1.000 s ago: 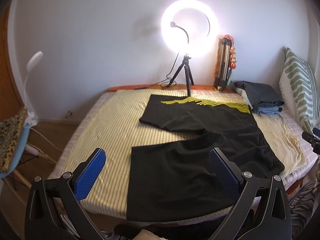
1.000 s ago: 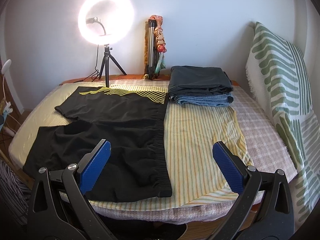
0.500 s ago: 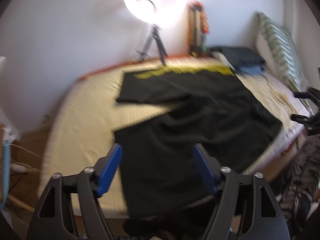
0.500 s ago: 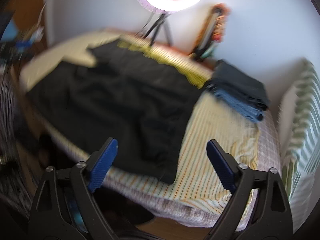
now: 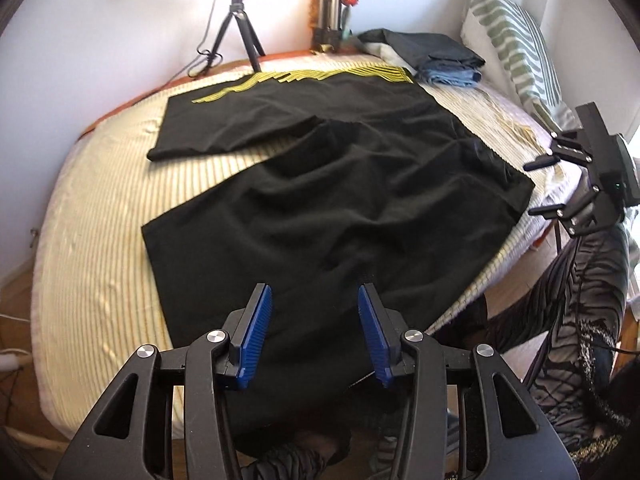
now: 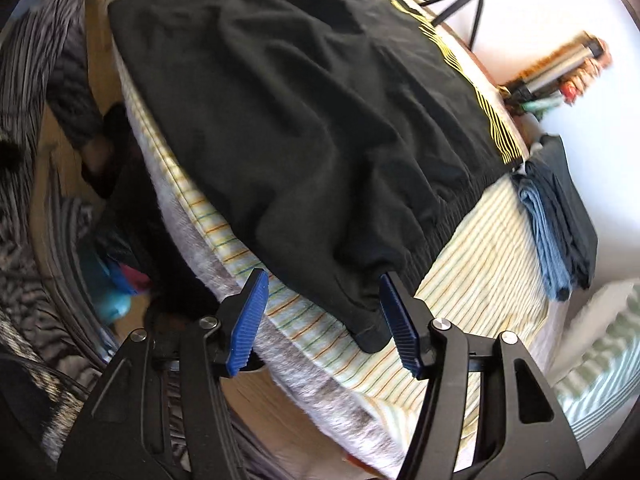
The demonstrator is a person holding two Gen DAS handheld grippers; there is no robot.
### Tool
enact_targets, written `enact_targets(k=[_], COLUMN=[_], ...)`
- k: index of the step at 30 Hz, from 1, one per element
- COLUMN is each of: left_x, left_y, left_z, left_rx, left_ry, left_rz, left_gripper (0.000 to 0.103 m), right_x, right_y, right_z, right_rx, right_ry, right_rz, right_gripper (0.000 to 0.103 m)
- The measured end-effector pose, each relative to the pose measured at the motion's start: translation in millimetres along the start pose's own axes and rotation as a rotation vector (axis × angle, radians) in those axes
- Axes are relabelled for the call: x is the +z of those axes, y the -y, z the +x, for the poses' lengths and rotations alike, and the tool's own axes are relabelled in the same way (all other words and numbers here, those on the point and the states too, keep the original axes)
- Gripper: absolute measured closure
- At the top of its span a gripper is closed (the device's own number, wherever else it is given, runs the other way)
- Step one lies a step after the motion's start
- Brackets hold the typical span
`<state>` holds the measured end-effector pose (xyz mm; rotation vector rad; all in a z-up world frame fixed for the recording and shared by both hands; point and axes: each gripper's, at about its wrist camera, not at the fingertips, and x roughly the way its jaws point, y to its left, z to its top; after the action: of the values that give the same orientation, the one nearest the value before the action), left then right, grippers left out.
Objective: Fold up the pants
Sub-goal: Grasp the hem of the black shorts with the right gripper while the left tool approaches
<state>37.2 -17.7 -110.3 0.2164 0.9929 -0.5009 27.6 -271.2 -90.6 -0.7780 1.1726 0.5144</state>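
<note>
Folded clothes (image 5: 440, 60) beyond black pants (image 5: 340, 208)

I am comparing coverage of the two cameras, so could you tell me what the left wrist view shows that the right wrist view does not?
Only the left wrist view shows both pant legs with the gap between them, and the right gripper from outside. Only the right wrist view shows the waistband corner lying between the right gripper's open fingers, which have just been closing. Both show the black pants, the striped bed cover, the folded clothes stack and the tripod.
</note>
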Motion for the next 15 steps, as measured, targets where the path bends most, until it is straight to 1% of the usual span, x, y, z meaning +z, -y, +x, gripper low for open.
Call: enact_targets(k=[2, 4, 6, 7, 8, 9, 10, 11, 12, 15], left_x=[-0.4, -1.5, -3.2, -4.5, -5.6, -6.8, -7.9, -9.1, -10.7, -15.4], left_y=[-0.9, -0.9, 0.8, 1.6, 2.6, 3.1, 4.3, 6.8, 10.4, 22.1], left_z=[1.5, 2.8, 4.2, 4.7, 5.8, 7.4, 9.3, 11.3, 13.2, 18.6], left_rx=[-0.008, -0.011, -0.022, -0.027, -0.034, -0.041, -0.049, -0.059, -0.066, -0.065], left_ry=[-0.007, -0.012, -0.019, -0.021, -0.025, -0.030, -0.035, -0.043, -0.048, -0.064], left_rz=[0.009, 0.022, 0.044, 0.053, 0.061, 0.066, 0.072, 0.082, 0.100, 0.162], left_gripper=[0.060, 0.059, 0.059, 0.059, 0.057, 0.054, 0.049, 0.047, 0.046, 0.046], right_x=[3.0, 5.7, 8.0, 9.0, 9.9, 10.8, 11.8, 12.8, 14.4, 21.2], right_y=[-1.3, -3.3, -4.9, -5.5, -6.1, -6.8, -6.9, -5.9, -4.3, 7.7], right_z=[6.0, 11.3, 16.2, 17.2, 18.0, 18.4, 18.4, 18.0, 15.9, 8.2], right_rx=[-0.015, -0.036, -0.035, -0.032, -0.034, -0.034, -0.032, -0.030, -0.030, -0.041], right_ry=[-0.017, -0.034, -0.052, -0.061, -0.065, -0.069, -0.072, -0.071, -0.065, -0.034], right_rz=[-0.025, -0.054, -0.077, -0.092, -0.101, -0.106, -0.104, -0.098, -0.091, -0.057], right_gripper=[0.042, 0.049, 0.063, 0.066, 0.077, 0.089, 0.092, 0.093, 0.096, 0.098])
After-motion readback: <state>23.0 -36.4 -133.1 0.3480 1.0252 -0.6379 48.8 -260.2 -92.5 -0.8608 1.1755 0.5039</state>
